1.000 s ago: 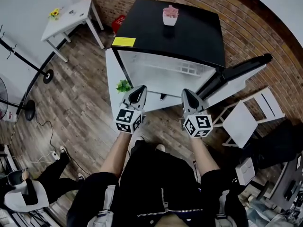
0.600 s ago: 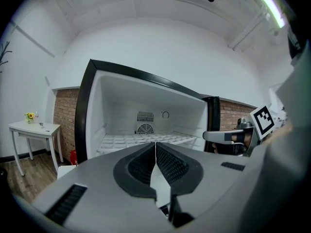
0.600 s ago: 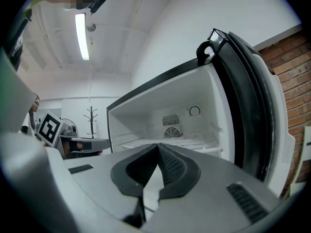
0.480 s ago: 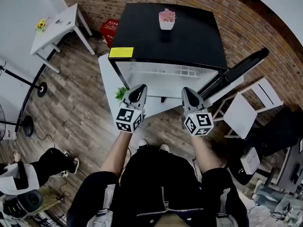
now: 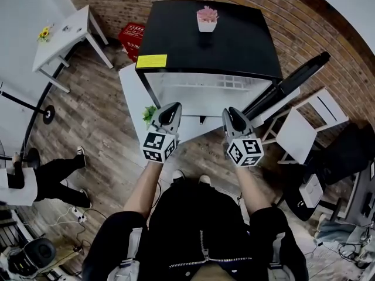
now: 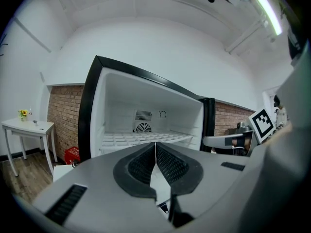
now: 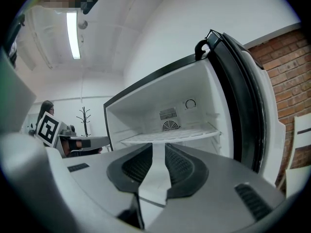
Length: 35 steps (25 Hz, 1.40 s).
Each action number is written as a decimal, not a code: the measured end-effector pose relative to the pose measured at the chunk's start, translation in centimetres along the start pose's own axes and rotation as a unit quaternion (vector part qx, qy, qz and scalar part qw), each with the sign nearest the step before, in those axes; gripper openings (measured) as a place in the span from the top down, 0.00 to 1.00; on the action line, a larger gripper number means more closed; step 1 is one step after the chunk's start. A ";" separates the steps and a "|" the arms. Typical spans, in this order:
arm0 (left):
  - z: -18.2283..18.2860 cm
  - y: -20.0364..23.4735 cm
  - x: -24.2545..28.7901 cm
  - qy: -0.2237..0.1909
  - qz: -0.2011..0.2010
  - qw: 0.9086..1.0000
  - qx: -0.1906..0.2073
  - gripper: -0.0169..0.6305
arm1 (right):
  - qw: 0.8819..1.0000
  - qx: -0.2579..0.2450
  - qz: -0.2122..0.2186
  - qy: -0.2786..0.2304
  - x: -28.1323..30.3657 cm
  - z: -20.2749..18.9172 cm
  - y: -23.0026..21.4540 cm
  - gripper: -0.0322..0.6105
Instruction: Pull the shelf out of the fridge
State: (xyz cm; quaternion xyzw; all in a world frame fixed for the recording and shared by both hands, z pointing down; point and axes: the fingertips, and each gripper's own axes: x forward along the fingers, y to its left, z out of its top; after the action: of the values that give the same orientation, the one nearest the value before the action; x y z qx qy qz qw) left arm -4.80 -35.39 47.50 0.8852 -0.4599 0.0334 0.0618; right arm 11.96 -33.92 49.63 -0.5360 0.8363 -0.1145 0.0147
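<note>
The fridge has a black top, and its white compartment stands open towards me. Inside it a white wire shelf lies flat; it also shows in the left gripper view and the right gripper view. The door hangs open at the right. My left gripper is held in front of the opening, short of the shelf, with its jaws shut and empty. My right gripper is level beside it; its jaws are opening with nothing between them.
A pink plant pot sits on the fridge top. A small green plant is by the fridge's left front corner. A white table and a red crate stand at the left, white chairs at the right. A person stands at far left.
Both grippers stay side by side in front of the fridge. The view has shifted slightly over the room, and the person at the left has moved.
</note>
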 end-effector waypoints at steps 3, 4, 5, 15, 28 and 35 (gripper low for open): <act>-0.1 0.0 -0.4 0.001 -0.001 1.000 -0.002 0.94 | 1.000 0.009 0.000 0.011 0.1 -0.7 0.2 0.81; -0.2 0.0 -0.6 0.001 0.000 1.000 -0.003 0.94 | 1.000 0.010 -0.001 0.014 0.1 -0.9 0.3 0.80; -0.2 0.1 -0.8 0.001 0.000 1.000 -0.004 0.94 | 1.000 0.012 -0.003 0.016 0.1 -1.1 0.4 0.79; -0.3 1.2 -2.4 -0.002 0.013 1.000 -0.008 0.94 | 0.974 0.224 -0.013 -0.018 2.1 -0.8 -1.3 0.74; -0.8 3.5 -4.4 0.001 0.036 0.999 -0.020 0.94 | 0.887 0.446 -0.059 -0.106 5.5 0.1 -6.8 0.72; -1.4 4.6 -5.4 0.005 0.048 0.998 -0.028 0.94 | 0.846 0.504 -0.081 -0.151 7.2 0.2 -8.8 0.74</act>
State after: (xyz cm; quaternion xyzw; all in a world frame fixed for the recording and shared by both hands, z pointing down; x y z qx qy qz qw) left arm -11.68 -33.50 48.63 0.8598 -0.5024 0.0284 0.0870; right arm 16.75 -43.90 51.98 -0.5317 0.6042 -0.4388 0.3995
